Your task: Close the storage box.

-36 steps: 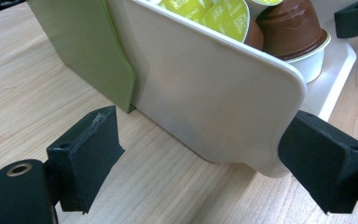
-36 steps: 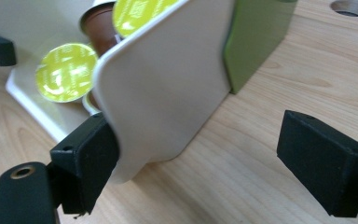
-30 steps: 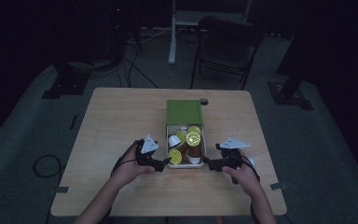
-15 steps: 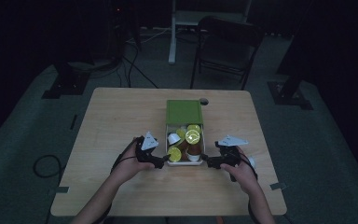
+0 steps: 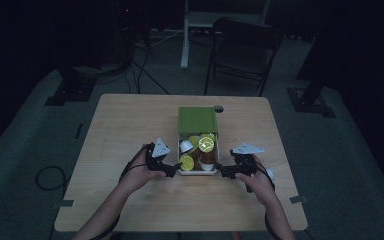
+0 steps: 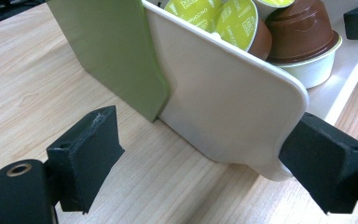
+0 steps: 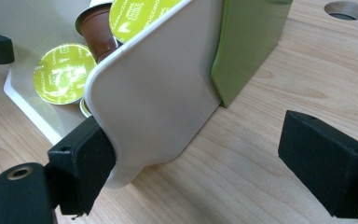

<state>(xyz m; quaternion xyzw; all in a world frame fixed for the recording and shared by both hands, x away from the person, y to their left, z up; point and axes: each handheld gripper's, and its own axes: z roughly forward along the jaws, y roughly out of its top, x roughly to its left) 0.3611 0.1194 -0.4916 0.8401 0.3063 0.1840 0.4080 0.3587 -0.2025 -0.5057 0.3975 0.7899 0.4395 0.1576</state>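
Grippers flank white tray (image 5: 198,171) (capsules inside); left gripper (image 5: 171,171) released; right gripper (image 5: 222,172) released

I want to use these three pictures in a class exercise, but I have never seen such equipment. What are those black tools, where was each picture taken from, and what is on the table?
A person sits at a wooden table holding a hand-operated gripper with two black jaws in each hand: the left gripper and the right gripper. One picture looks down from above; the other two come from cameras riding on the grippers, looking along their jaws. On the table stands a white tray sliding out of a green sleeve, filled with coffee capsules. Both grippers stand open, one jaw of each against a tray corner; nothing is gripped.
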